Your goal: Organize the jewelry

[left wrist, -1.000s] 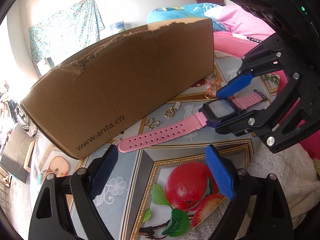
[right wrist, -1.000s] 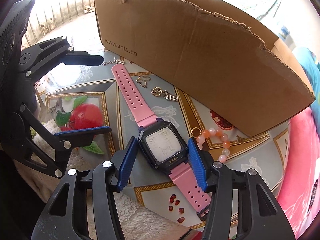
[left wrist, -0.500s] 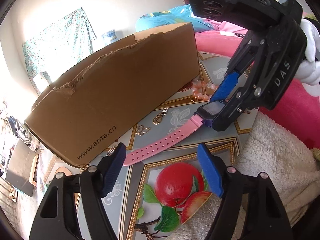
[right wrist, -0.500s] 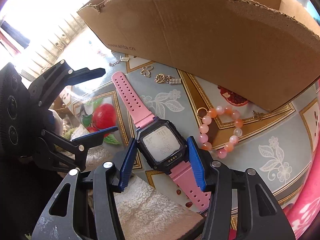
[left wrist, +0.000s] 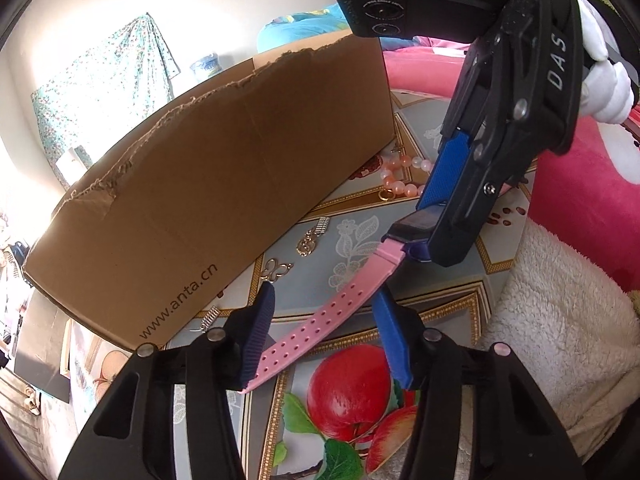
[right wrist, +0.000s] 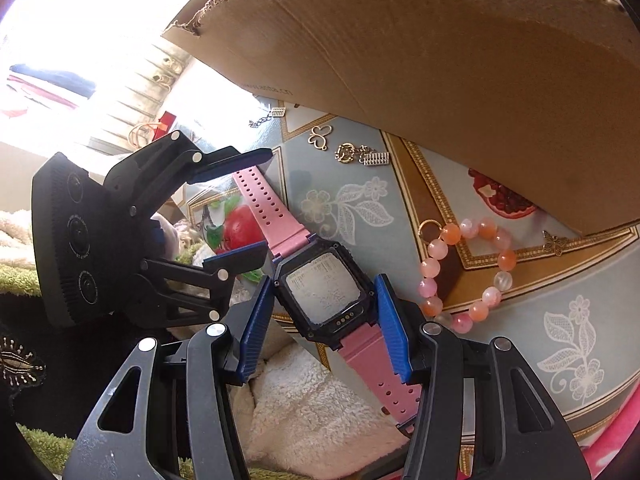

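Observation:
My right gripper [right wrist: 322, 322] is shut on the black case of a pink-strapped watch [right wrist: 324, 292] and holds it tilted above the table. In the left wrist view the right gripper [left wrist: 430, 224] comes in from the upper right with the watch [left wrist: 332, 312] in it. My left gripper [left wrist: 322, 334] is open, its fingers on either side of the watch's long perforated strap; whether they touch it I cannot tell. It also shows in the right wrist view [right wrist: 244, 204]. A torn cardboard box [left wrist: 224, 184] stands behind.
A pink and orange bead bracelet [right wrist: 464, 268] and small gold charms [right wrist: 362, 156] lie on the patterned tablecloth [right wrist: 560, 340] beside the box. A white fleece towel [left wrist: 552, 340] and a pink cushion [left wrist: 584, 184] lie at the table's right edge.
My right gripper has lifted and tilted the watch. The left gripper has moved up so that the free strap end now hangs between its open fingers.

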A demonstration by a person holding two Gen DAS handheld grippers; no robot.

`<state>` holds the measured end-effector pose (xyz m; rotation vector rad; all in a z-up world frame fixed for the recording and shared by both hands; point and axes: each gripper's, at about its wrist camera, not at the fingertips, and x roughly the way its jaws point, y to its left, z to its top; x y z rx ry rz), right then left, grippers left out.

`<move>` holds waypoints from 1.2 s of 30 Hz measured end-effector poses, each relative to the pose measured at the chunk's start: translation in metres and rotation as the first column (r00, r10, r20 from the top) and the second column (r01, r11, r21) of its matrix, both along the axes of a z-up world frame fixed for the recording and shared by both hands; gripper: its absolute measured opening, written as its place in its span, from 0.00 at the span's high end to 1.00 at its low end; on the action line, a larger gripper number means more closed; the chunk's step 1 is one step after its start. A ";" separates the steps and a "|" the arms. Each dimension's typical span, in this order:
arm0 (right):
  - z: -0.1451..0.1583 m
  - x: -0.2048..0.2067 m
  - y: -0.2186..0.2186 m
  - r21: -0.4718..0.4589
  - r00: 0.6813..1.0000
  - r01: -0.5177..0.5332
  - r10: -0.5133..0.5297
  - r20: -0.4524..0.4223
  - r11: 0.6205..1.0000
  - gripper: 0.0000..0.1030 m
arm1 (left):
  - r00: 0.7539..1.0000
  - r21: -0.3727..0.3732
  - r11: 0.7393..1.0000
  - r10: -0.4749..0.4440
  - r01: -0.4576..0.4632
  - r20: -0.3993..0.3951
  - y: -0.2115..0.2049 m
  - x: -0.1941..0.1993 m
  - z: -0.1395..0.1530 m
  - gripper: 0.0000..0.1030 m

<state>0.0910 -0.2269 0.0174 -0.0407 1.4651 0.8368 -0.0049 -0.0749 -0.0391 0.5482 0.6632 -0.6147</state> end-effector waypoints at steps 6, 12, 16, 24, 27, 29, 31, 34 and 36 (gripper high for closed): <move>0.004 0.004 0.006 -0.018 0.999 -0.033 0.033 0.021 0.999 0.53 | 0.969 -0.130 0.989 0.030 -0.063 -0.244 0.016 0.028 0.005 0.83; -0.002 -0.010 0.018 -0.109 0.992 -0.023 0.036 0.117 0.994 0.53 | 0.881 -0.230 0.954 0.066 -0.194 -0.468 0.035 0.067 0.008 0.90; -0.001 -0.029 0.017 -0.213 0.973 -0.008 0.056 0.224 0.977 0.53 | 0.860 -0.243 0.944 0.074 -0.224 -0.505 0.041 0.075 0.007 0.90; 0.000 -0.062 0.000 -0.344 0.901 0.179 -0.014 0.433 0.922 0.81 | 0.857 -0.243 0.943 0.075 -0.227 -0.510 0.039 0.077 0.011 0.90; 0.000 -0.067 -0.010 -0.342 0.870 0.280 -0.087 0.486 0.897 0.93 | 0.862 -0.230 0.946 0.085 -0.227 -0.499 0.042 0.084 0.010 0.89; 0.000 -0.070 -0.016 -0.312 0.854 0.333 -0.143 0.501 0.890 0.94 | 0.867 -0.214 0.952 0.090 -0.220 -0.489 0.041 0.085 0.013 0.88; 0.001 -0.071 -0.020 -0.282 0.837 0.377 -0.194 0.512 0.882 0.95 | 0.876 -0.194 0.961 0.086 -0.199 -0.474 0.040 0.084 0.013 0.87; 0.002 -0.068 -0.026 -0.235 0.816 0.430 -0.264 0.515 0.871 0.95 | 0.890 -0.162 0.970 0.094 -0.184 -0.447 0.043 0.081 0.011 0.87; 0.004 -0.066 -0.029 -0.209 0.801 0.455 -0.295 0.520 0.866 0.96 | 0.899 -0.142 0.973 0.105 -0.181 -0.426 0.044 0.079 0.011 0.87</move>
